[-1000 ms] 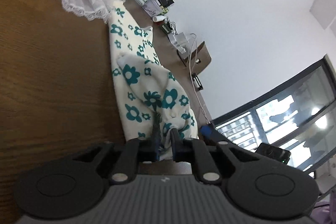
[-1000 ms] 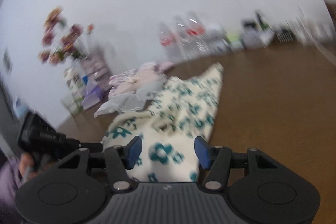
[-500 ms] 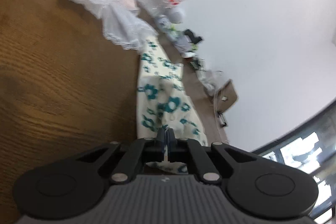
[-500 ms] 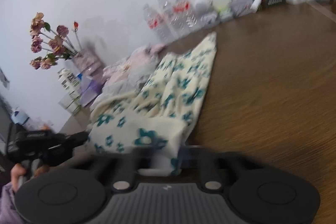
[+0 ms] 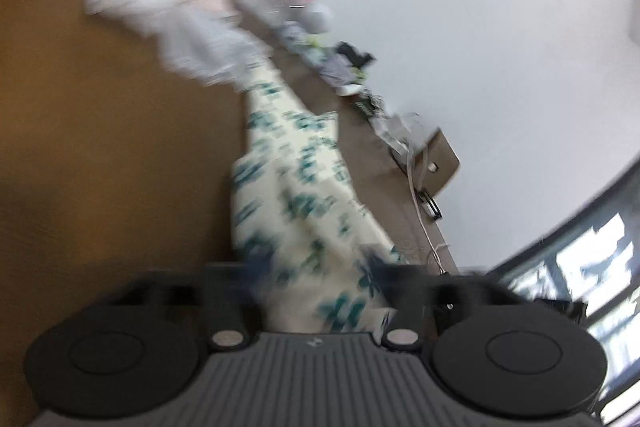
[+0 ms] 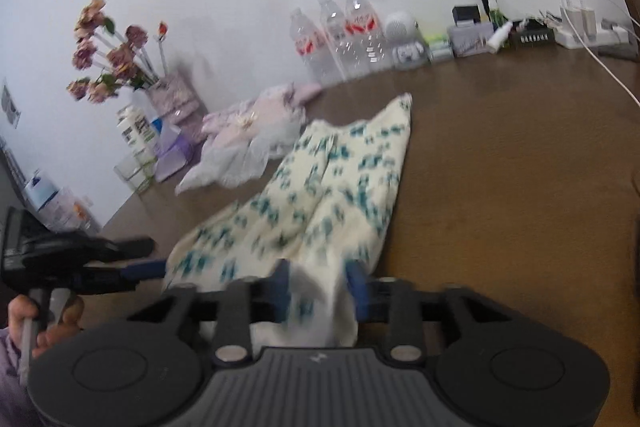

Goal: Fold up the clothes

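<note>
A cream garment with teal flowers lies stretched along the brown wooden table; it also shows, blurred, in the left wrist view. My left gripper stands open, its near end of the cloth between the spread fingers. It also shows in the right wrist view at the cloth's left corner. My right gripper has its blue fingers apart around the garment's near right corner, which bunches between them.
A pile of white lace and pink clothes lies behind the garment. Water bottles, a vase of flowers, small boxes and chargers with cables line the wall edge. A window shows at the right.
My left gripper was shut on the cloth half a second ago and now stands open. My right gripper's fingers now show apart around the near corner, and the garment lies more stretched out.
</note>
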`<state>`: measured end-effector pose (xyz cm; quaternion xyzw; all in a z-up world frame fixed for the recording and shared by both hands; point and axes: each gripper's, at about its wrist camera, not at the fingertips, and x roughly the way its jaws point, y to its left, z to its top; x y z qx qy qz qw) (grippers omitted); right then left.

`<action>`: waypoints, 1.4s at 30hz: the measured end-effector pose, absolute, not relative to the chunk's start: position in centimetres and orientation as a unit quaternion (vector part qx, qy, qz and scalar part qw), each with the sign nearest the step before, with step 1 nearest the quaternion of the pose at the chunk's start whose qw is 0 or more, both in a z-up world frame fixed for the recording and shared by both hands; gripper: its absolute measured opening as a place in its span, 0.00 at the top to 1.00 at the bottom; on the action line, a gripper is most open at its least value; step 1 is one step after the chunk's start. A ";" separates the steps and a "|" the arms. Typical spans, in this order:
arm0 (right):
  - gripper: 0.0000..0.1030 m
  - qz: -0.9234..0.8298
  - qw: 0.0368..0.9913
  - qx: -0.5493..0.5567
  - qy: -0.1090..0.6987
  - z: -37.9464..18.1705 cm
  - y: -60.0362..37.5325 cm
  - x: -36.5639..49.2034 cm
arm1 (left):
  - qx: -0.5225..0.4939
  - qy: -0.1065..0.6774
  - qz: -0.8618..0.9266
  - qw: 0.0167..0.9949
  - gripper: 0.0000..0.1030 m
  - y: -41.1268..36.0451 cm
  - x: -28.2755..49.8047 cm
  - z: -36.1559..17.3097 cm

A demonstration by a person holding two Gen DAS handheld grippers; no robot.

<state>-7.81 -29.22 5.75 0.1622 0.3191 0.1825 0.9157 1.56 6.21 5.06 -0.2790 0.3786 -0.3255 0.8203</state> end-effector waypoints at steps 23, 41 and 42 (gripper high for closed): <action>0.88 0.192 0.924 0.113 0.311 4.6 -25.4 -3.7 | -0.086 0.343 -0.277 0.893 0.56 -2.3 1.6 6.2; 0.78 0.197 0.919 0.122 0.317 5.1 -25.4 -8.3 | -0.091 0.351 -0.253 0.897 0.81 -0.5 -5.4 5.7; 0.95 0.194 0.911 0.130 0.340 4.1 -25.0 -7.4 | -0.091 0.363 -0.247 0.894 0.97 -1.0 -4.8 5.1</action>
